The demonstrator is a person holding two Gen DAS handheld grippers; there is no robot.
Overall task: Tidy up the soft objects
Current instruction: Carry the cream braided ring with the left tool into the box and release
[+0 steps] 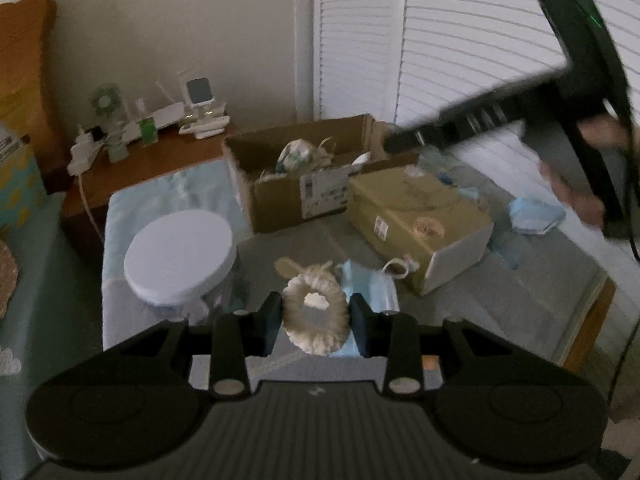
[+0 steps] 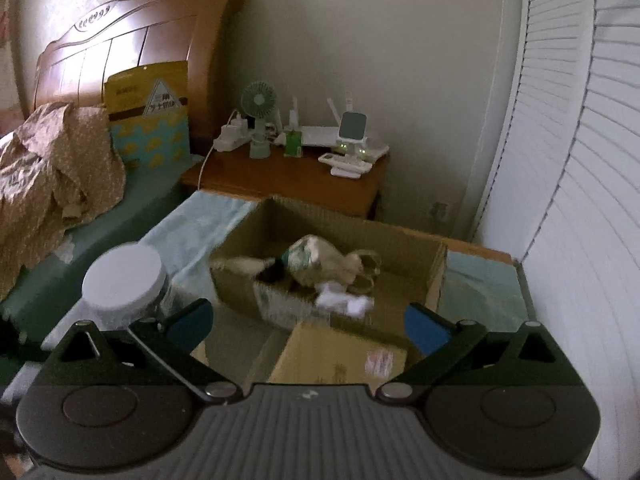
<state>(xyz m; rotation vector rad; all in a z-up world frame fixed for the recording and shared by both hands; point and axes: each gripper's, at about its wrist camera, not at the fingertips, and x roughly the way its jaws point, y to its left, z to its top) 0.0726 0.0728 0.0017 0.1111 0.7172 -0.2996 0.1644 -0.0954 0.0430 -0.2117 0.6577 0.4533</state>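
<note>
The left gripper (image 1: pixel 314 322) has its fingers (image 1: pixel 269 322) clenched around a fluffy cream scrunchie (image 1: pixel 314 330) above the counter (image 1: pixel 288 248), likely bound for the open cardboard box (image 2: pixel 400 240), over which the right gripper (image 2: pixel 308 320) hovers released and empty.

The fuzzy ring (image 1: pixel 316 322) is cream. The face mask (image 1: pixel 370 288) is pale blue. The open box (image 2: pixel 344 248) is plain brown cardboard, the jar lid (image 2: pixel 124 276) white, the headboard (image 2: pixel 132 40) reddish-brown wood, and the crumpled bedding (image 2: pixel 52 164) tan with small pale dots.
</note>
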